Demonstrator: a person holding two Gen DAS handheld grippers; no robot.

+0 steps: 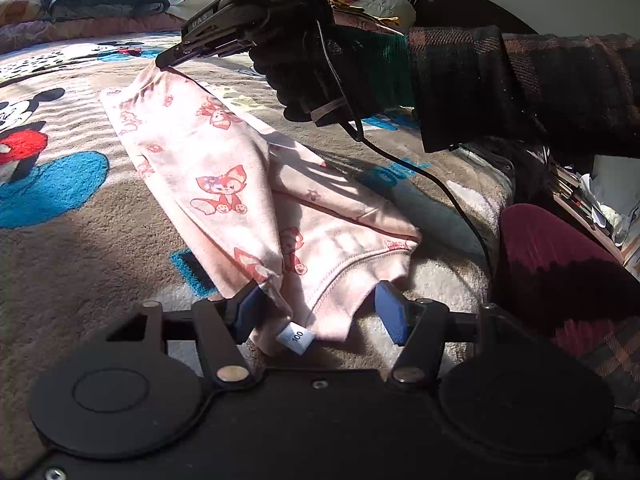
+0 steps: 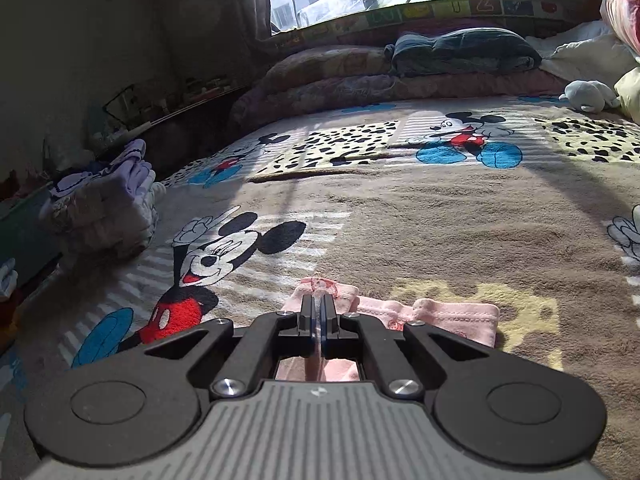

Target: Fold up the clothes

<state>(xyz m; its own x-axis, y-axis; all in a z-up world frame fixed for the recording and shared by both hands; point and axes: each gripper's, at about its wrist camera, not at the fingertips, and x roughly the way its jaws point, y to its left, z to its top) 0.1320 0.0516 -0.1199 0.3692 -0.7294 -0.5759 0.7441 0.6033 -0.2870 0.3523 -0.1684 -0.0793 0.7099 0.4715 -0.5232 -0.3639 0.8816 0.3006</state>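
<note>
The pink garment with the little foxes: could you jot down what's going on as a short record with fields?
garment: pink garment, fox print, partly folded, white size tag showing
surface: cartoon-mouse blanket on a bed
right gripper: shut on the pink garment, pinching one end
left gripper: open, blue fingers on either side of the near hem
holder: gloved hand with plaid sleeve on the right gripper
background: folded clothes stack at the blanket's edge
stage: fold under way, not finished

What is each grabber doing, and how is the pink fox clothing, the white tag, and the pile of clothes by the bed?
Left gripper: open, around the garment's near end.
Right gripper: shut on the garment's far end.
Pink garment: partly folded, far end lifted.
Size tag: sticking out.
Clothes pile: folded, stacked.
</note>
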